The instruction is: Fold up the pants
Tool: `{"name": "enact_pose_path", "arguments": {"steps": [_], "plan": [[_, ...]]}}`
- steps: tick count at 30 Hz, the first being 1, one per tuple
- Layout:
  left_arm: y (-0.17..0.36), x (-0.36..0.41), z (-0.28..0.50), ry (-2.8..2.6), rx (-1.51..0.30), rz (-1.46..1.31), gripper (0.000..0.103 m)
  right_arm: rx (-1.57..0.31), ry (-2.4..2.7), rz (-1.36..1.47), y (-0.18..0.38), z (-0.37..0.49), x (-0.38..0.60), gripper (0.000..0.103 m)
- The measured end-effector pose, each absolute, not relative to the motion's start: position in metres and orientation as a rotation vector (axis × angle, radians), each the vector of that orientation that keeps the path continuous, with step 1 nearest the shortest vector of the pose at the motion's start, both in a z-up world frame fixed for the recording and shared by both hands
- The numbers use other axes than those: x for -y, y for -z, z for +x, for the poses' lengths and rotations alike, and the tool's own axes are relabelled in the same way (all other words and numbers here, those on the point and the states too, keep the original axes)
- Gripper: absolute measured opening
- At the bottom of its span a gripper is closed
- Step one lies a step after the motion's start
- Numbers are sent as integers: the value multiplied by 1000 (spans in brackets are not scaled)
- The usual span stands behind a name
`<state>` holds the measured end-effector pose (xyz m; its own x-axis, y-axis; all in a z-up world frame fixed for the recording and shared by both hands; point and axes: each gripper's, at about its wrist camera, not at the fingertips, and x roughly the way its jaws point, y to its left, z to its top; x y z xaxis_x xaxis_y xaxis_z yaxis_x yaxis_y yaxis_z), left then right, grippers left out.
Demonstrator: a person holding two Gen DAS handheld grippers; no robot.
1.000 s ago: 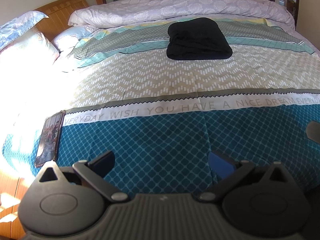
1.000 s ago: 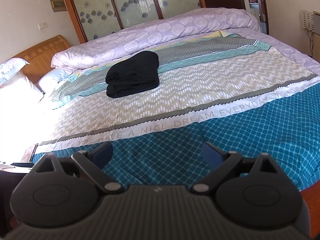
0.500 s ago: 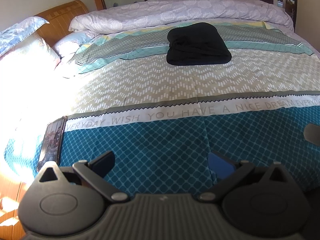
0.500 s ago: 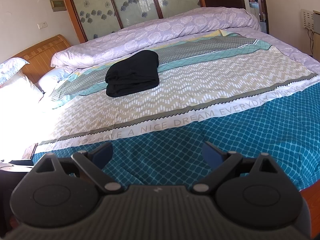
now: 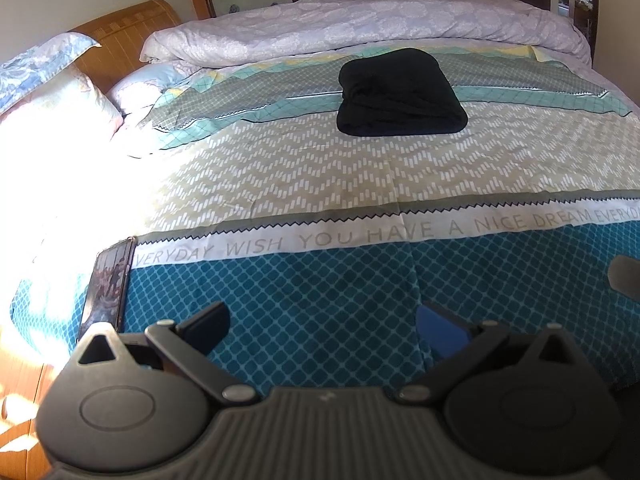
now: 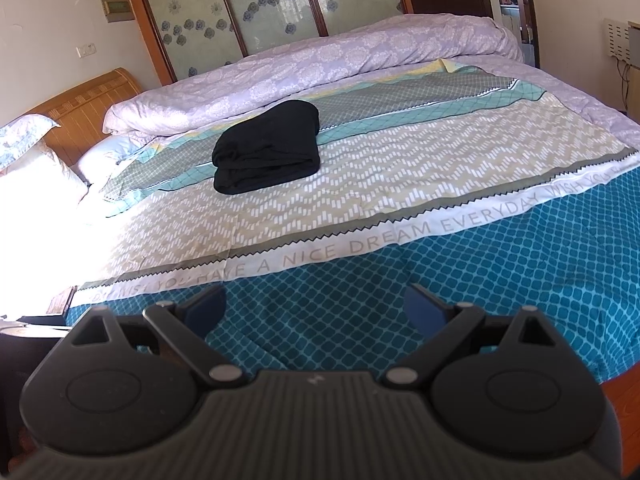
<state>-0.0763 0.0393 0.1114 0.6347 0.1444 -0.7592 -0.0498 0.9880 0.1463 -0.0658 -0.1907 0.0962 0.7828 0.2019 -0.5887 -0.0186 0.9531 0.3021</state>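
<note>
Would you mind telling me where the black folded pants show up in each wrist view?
Left wrist: pants upper centre-right, on the bed's far half.
Right wrist: pants upper centre-left, same spot.
Shared landmark: the lettered stripe crossing the bedspread, nearer the cameras than the pants.

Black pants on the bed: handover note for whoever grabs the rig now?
Left gripper: open, empty, over the teal near edge of the patterned bedspread.
Right gripper: open, empty, over the same edge.
Black fabric pants: a compact folded bundle far across the bed, just before the rolled lilac quilt; neither gripper touches them.
Dark flat phone: on the bed's left edge.
Done: pants look folded.
Left: apparently nothing; tidy the layers only if wanted.
</note>
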Motion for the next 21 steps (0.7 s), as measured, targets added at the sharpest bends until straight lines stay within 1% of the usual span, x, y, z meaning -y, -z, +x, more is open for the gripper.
{"name": "enact_pose_path", "arguments": {"steps": [9, 21], "plan": [[-135, -28, -57, -113, -845, 131, 103, -652, -177, 269, -118, -40, 197, 97], [-155, 12, -29, -72, -806, 205, 103, -612, -152, 265, -128, -23, 226, 97]]}}
